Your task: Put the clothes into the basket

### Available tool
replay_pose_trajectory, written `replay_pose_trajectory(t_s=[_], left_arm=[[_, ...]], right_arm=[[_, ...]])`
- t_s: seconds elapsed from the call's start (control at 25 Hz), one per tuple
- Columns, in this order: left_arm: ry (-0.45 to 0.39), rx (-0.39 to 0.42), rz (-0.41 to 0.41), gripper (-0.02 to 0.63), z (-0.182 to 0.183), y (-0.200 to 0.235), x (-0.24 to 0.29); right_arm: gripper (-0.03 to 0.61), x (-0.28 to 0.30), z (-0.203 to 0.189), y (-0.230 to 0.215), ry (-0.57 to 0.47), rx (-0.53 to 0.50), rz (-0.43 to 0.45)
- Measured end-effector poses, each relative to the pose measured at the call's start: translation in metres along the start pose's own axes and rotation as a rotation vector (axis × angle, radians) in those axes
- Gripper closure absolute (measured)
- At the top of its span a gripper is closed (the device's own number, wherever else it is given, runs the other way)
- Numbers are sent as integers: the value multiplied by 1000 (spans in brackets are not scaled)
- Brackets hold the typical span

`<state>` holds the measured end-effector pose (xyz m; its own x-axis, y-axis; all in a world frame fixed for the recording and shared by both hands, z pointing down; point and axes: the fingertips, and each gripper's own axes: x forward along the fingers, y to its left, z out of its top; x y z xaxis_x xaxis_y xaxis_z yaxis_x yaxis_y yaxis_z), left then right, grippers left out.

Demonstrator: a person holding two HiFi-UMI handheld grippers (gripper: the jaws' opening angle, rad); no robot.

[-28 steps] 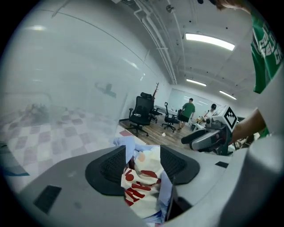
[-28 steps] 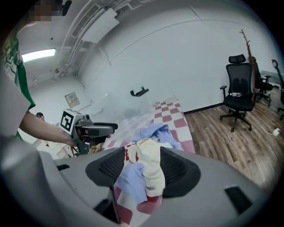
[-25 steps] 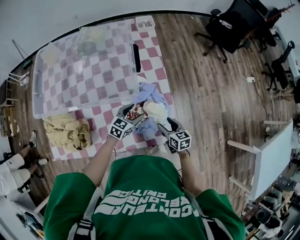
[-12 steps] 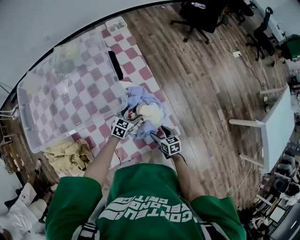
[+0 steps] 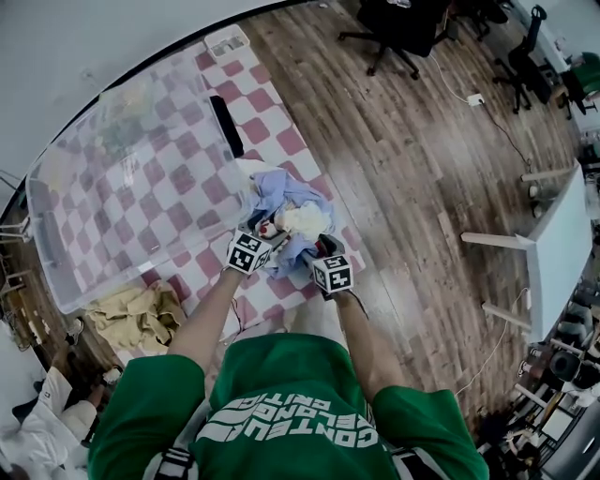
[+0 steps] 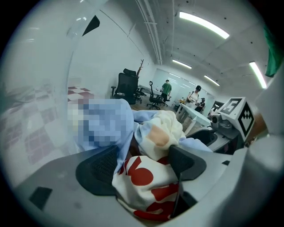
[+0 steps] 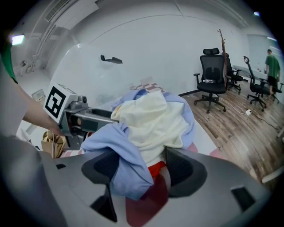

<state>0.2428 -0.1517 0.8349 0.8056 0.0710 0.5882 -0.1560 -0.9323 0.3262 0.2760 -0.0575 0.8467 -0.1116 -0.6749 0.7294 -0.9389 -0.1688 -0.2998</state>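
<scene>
A pile of clothes [image 5: 296,212], light blue, cream and white with red print, lies on the checked mat beside the clear plastic basket [image 5: 141,206]. My left gripper [image 5: 266,236] reaches into the pile's near left side. Its jaws are opening, and the white-and-red cloth [image 6: 146,181] bulges loosely between the pads. My right gripper [image 5: 315,249] comes in from the near right with wide jaws. Blue cloth [image 7: 120,148] drapes over one pad and cream cloth [image 7: 155,119] fills the gap. Neither grip looks tight.
A yellow garment [image 5: 141,315] lies on the mat at the near left. The basket has a black handle [image 5: 225,126] on the pile's side, and a small white box [image 5: 228,42] sits beyond it. Office chairs [image 5: 403,26] and a white desk [image 5: 562,246] stand on the wood floor at right.
Both grippers have drawn closer together around the near side of the pile. The view has swung, so the basket now sits further left.
</scene>
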Motion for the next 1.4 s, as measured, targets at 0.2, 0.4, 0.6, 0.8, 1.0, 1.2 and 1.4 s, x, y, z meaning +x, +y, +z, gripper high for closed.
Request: replay_pose_trajectory(t_s=[0.2, 0.4, 0.6, 0.8, 1.0, 1.2, 1.4], left_arm=[[-3, -91, -54, 305, 2, -7, 2], [-16, -140, -89, 451, 5, -14, 2], [-21, -171, -86, 530, 9, -21, 10], [-41, -171, -72, 551, 16, -27, 11], [-95, -180, -56, 560, 37, -35, 14], [-151, -168, -54, 565, 67, -44, 14], [-219, -145, -45, 568, 105, -58, 9]], right_arm=[[258, 17, 23, -5, 2, -55, 27], [280, 28, 33, -1, 8, -86, 54], [383, 31, 34, 3, -3, -71, 81], [446, 27, 38, 6, -18, -96, 99], [468, 16, 55, -3, -45, -121, 108], [474, -2, 78, -13, -95, -134, 112], [476, -27, 108, -21, -168, -158, 115]])
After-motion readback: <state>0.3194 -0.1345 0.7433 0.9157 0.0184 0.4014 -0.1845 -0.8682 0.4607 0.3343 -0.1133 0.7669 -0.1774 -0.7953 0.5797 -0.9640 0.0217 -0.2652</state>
